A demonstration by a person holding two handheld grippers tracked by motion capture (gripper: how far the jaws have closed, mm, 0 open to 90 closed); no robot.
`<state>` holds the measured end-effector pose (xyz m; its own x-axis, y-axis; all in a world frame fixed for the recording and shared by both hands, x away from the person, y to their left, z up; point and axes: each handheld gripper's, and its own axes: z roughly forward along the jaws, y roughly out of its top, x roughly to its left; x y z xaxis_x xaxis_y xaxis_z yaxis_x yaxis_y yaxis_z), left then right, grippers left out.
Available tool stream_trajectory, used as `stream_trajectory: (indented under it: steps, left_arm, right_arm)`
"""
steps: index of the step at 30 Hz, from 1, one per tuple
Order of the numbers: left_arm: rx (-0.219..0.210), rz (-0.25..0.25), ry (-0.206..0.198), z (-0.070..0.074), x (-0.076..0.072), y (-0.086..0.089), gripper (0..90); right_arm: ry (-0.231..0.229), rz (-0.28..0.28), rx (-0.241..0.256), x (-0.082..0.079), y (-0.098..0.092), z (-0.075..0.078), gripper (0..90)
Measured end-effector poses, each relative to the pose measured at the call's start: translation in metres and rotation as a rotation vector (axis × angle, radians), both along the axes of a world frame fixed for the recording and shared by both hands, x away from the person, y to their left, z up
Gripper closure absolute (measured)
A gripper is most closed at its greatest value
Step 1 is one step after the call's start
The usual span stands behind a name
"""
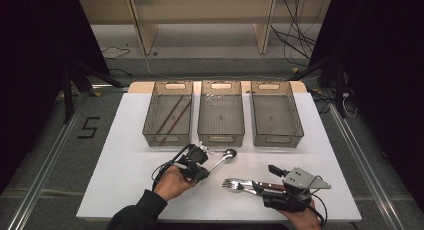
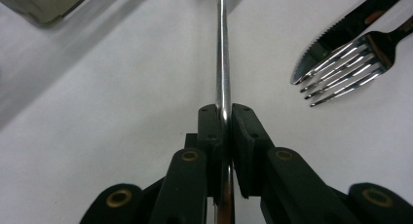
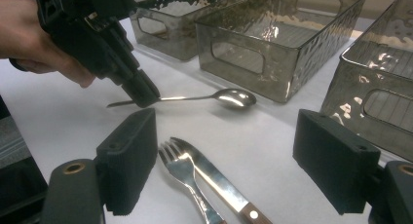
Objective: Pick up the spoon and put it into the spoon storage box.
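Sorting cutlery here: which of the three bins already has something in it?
The left bin: two brown chopsticks lie slanted inside. The middle bin and right bin hold no utensils.

Open table left of spoon [image 1: 223, 158]; three bins [image 1: 220, 112] probably block beyond.

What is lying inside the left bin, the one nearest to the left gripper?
Inside the left bin, two thin brown sticks lie diagonally on its floor. The tinted near wall hides the floor behind it.

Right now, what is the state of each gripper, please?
Left gripper: closed on the spoon handle.
Right gripper: open, holding nothing; the fork and knife lie between its jaws.
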<state>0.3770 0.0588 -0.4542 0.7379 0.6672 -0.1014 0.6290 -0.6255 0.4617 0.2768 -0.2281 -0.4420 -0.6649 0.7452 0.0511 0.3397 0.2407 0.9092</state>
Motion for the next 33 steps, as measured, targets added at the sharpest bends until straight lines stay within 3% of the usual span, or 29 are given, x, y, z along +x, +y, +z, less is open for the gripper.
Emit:
stream_trajectory:
  steps: [10,20,25,33]
  left_arm:
    - [-0.031,-0.025,-0.035,0.025,-0.004,0.004,82.6]
    - [-0.099,-0.011,-0.069,0.052,0.001,0.013,82.6]
    - [-0.127,0.011,-0.101,0.066,0.01,0.014,82.6]
    - [-0.16,0.064,-0.144,0.085,0.036,0.015,82.6]
  right_arm:
    - [0.0,-0.001,0.0,0.0,0.001,0.0,24.9]
    - [0.001,0.0,0.004,0.0,0.001,0.0,24.8]
    - [0.001,0.002,0.005,0.001,0.001,0.0,24.8]
    - [-0.001,0.005,0.008,0.001,0.001,0.0,24.9]
